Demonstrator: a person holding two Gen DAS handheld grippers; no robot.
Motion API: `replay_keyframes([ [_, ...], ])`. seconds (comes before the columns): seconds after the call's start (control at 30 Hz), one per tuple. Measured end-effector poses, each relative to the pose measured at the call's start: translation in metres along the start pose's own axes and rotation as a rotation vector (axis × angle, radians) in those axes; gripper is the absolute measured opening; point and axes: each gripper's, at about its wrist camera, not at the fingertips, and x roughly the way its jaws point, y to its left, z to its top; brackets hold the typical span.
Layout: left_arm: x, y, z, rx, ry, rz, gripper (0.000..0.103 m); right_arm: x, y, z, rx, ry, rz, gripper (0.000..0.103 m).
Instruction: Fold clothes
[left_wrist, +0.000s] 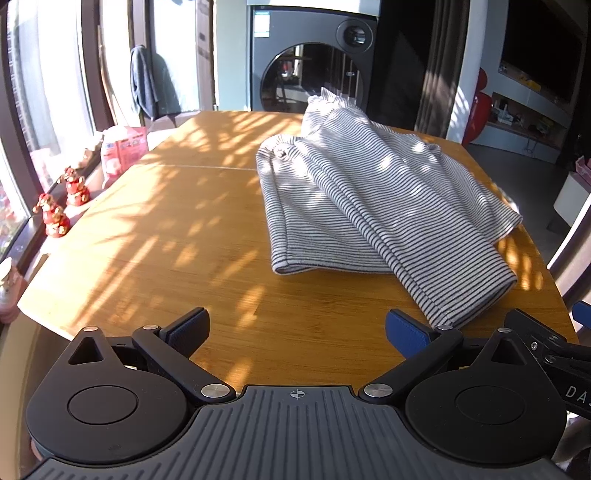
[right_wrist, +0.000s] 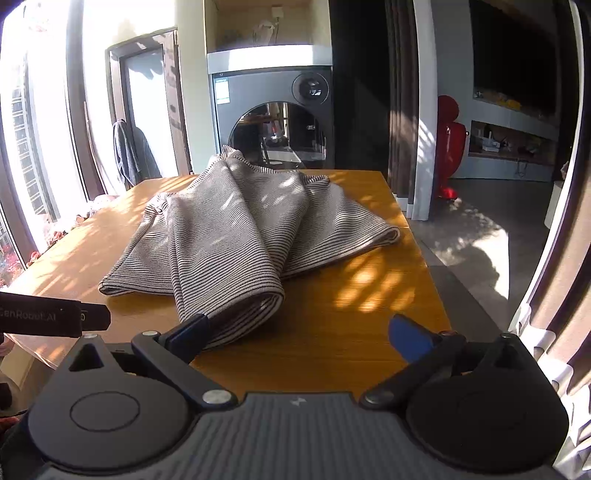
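Note:
A grey-and-white striped garment (left_wrist: 373, 199) lies loosely bunched on the wooden table (left_wrist: 166, 229), towards its right side, one long part reaching the near edge. My left gripper (left_wrist: 295, 332) hovers open above the near edge, nothing between its blue pads; the garment's near end lies just beyond its right fingertip (left_wrist: 404, 334). In the right wrist view the same garment (right_wrist: 236, 229) spreads ahead. My right gripper (right_wrist: 299, 332) is open too, and its left fingertip (right_wrist: 192, 330) sits at the garment's near hem. Whether it touches the cloth I cannot tell.
A washing machine (left_wrist: 314, 59) stands beyond the table's far end. Red figurines (left_wrist: 55, 218) and a pink pack (left_wrist: 123, 151) line the window sill on the left. Dark cloth hangs on a chair (left_wrist: 146, 85). The floor (right_wrist: 480, 229) drops off right of the table.

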Motion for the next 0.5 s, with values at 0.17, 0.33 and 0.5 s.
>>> replay_keyframes([
  [0.17, -0.0036, -0.0007, 0.0000, 0.006, -0.019, 0.002, 0.103, -0.0021, 0.0015, 0.0018, -0.012, -0.007, -0.004, 0.103],
  [0.33, -0.0027, -0.0008, -0.0001, 0.008, -0.016, 0.005, 0.103, 0.0002, 0.0008, 0.0014, -0.006, 0.001, -0.005, 0.103],
  [0.5, -0.0042, -0.0011, -0.0005, 0.013, -0.024, 0.002, 0.103, 0.0010, 0.0013, 0.0017, -0.013, 0.002, -0.005, 0.103],
])
